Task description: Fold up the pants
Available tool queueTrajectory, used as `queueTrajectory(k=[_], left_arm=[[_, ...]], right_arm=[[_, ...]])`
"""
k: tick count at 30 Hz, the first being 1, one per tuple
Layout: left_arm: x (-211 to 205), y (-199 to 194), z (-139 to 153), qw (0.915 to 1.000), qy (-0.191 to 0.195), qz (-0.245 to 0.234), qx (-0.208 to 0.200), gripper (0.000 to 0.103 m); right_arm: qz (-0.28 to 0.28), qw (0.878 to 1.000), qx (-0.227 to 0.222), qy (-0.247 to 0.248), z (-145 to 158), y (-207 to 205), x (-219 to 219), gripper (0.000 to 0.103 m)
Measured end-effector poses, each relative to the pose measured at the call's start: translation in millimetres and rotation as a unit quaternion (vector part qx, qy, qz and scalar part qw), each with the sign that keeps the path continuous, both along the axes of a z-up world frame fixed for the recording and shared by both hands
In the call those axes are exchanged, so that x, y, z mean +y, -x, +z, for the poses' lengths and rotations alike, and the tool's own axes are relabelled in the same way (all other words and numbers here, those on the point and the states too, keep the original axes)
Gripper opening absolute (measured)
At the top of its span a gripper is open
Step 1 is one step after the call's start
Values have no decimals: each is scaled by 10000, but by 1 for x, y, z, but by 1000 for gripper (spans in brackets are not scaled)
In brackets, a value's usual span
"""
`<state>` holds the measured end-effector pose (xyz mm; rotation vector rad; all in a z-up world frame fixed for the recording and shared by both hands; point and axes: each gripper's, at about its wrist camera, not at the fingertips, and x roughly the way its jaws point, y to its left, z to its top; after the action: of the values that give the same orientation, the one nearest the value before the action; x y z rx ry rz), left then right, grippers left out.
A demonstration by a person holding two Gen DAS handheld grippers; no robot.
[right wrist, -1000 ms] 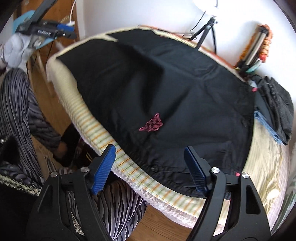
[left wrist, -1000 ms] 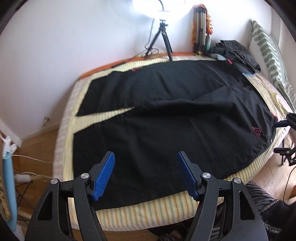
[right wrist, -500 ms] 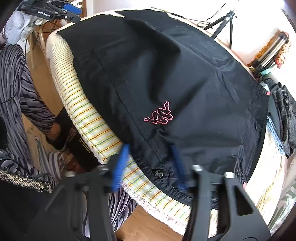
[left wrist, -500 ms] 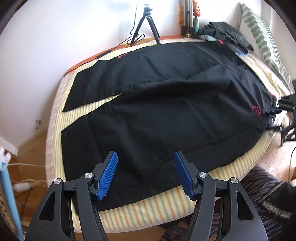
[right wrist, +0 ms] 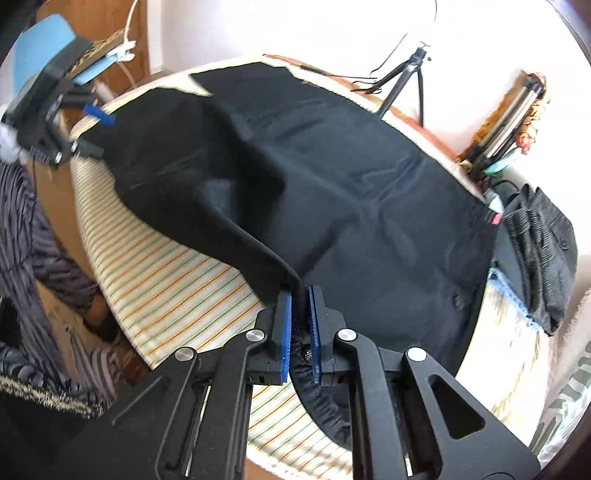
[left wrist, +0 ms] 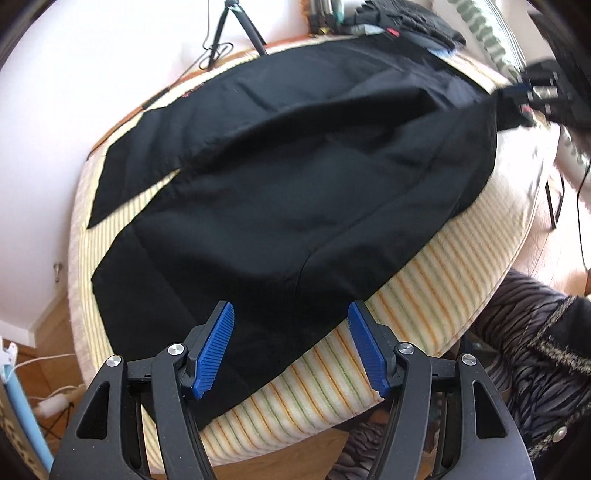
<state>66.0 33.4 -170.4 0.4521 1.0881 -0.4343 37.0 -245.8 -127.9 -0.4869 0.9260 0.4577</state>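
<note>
Black pants (left wrist: 295, 177) lie spread over a striped mattress (left wrist: 424, 288); they also fill the right wrist view (right wrist: 369, 206). My left gripper (left wrist: 291, 350) is open and empty, its blue pads just above the near leg's hem edge. My right gripper (right wrist: 299, 325) is shut on the waistband edge of the pants and lifts it off the mattress (right wrist: 177, 288), so the near side folds over toward the far side. The right gripper shows blurred at the far right of the left wrist view (left wrist: 532, 92). The left gripper shows at the left of the right wrist view (right wrist: 74, 122).
A tripod (left wrist: 236, 26) stands by the wall behind the bed. A pile of dark clothes (right wrist: 535, 236) and a striped pillow (left wrist: 484, 33) lie at the bed's head end. My striped-trousered legs (left wrist: 535, 362) stand beside the mattress, over wooden floor.
My right gripper closed on the waistband edge and lifted it up and across the pants. My left gripper moved closer to the near leg's hem and stayed open.
</note>
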Motion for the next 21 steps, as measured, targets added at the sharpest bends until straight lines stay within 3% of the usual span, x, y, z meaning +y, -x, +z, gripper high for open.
queueTrajectory(k=[3,5,9,14,19,20,21], left_arm=[[3,-4,-7,9997,-220,107,-26,64],[4,-1,-3,10000,-24,68,64,64],[-9,9,4,9999,-26,-119,-100,68],[-34,6,-13,9946,-836,-370,-494,69],[-13,-15,-8,9950,-745,119,-648,67],[-7,-20,-7,9952,-689,213,-665,57],[-3,-21,-6,9960,-590,251,-629,31]], right_arm=[[-115,9999,-34,-89,5,-11,-3,8],[-204,9997,-4,-153,6,-16,-7,8],[-276,9995,-39,-173,7,-24,-8,8],[-423,9985,-74,-339,13,-34,-12,8],[-418,9983,-125,-377,18,-27,-15,8],[-405,9984,-154,-371,18,-24,-14,8],[-392,9984,-175,-367,18,-22,-13,8]])
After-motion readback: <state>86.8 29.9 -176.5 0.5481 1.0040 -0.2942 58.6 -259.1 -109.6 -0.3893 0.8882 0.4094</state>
